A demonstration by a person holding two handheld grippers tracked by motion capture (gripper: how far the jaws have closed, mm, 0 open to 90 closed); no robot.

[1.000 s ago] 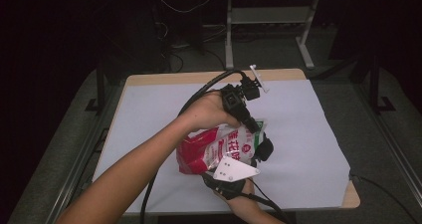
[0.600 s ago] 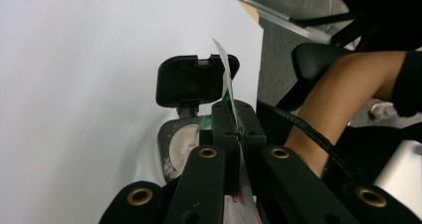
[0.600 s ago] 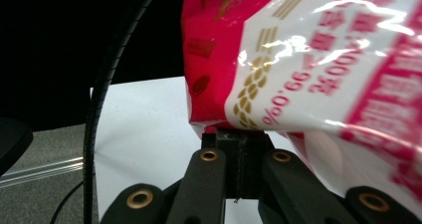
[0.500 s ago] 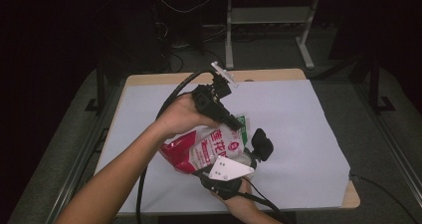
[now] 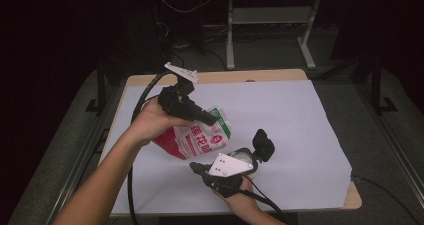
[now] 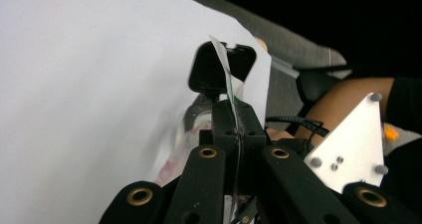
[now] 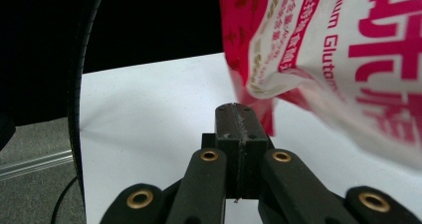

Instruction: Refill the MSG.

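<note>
Left hand-held gripper [image 5: 212, 119] pinched the bag's [image 5: 197, 140] top edge above the counter [image 5: 300, 115]; its own view showed that thin edge [image 6: 226, 79] between shut jaws. Right hand-held gripper [image 7: 238, 115], jaws together and empty, sat just beside the bag.

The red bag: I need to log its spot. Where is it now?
In the high view the red bag hangs left of centre over the white sheet, its top edge pinched in the left tongs, the right tongs beside it.
</note>
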